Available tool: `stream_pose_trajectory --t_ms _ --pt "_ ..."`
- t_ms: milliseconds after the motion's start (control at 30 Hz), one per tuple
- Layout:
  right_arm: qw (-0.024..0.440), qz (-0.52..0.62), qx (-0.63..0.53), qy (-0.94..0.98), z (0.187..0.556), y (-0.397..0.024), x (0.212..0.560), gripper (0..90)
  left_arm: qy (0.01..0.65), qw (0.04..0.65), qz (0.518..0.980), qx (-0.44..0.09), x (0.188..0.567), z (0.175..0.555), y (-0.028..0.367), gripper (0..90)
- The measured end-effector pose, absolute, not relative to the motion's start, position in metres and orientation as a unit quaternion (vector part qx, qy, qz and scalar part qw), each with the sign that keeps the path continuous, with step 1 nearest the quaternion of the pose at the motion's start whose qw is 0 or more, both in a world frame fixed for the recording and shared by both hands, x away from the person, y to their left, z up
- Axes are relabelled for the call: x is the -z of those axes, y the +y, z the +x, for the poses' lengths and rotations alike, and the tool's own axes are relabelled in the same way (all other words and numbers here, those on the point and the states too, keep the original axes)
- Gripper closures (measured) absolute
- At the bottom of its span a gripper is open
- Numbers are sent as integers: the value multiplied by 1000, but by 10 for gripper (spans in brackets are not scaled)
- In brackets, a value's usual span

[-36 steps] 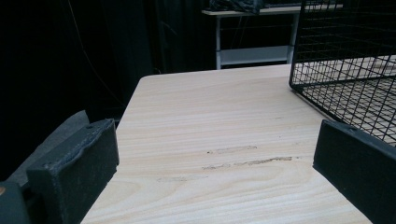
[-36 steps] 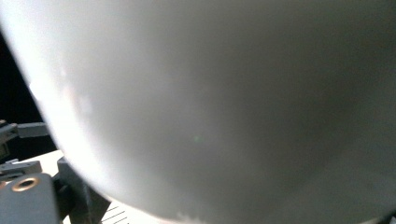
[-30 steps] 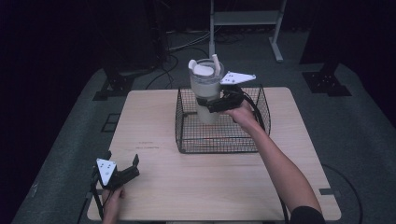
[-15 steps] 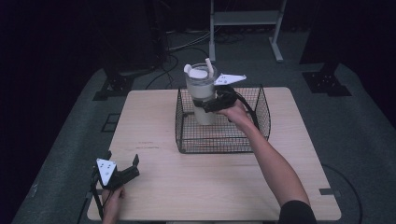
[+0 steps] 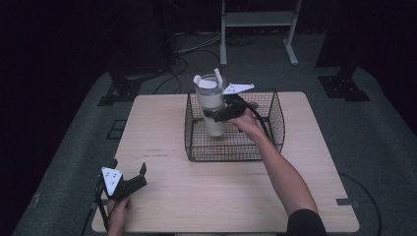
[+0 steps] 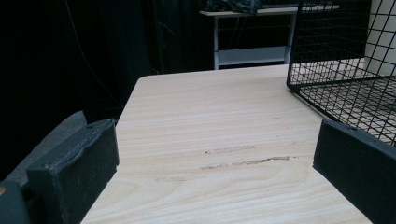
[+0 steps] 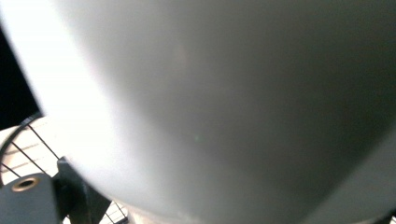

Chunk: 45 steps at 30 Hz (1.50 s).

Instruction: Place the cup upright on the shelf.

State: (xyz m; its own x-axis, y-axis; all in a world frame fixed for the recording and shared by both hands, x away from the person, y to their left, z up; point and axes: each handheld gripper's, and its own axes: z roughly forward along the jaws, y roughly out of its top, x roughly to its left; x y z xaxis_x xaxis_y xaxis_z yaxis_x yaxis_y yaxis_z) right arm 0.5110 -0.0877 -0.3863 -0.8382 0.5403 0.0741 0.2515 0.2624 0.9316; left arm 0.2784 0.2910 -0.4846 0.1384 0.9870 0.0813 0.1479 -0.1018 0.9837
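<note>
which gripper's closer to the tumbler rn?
Right. The right gripper is clamped on the tumbler inside the wire basket; the left gripper sits far off at the table's near-left corner, fingers apart.

One table (image 5: 206, 196) carries one black wire basket (image 5: 268, 142) near its far edge, and one pale tumbler (image 5: 211, 105) with one straw (image 5: 218, 77) stands inside the basket. Two hand-held grippers are present: the left hand-held gripper (image 5: 129, 178) at the table's near left corner and the right hand-held gripper (image 5: 216, 115) at the tumbler. One shelf unit (image 5: 258, 19) stands on the floor beyond the far edge.
</note>
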Motion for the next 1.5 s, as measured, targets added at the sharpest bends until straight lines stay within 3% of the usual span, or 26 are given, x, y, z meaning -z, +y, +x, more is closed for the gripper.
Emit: stream_pose_trajectory --t_ms 1100,1500 --pt "105 253 -519 810 525 -75 418 82 477 472 592 -447 485 278 292 0" --pt "118 241 -518 812 523 -85 422 81 476 472 592 -448 485 278 291 0"
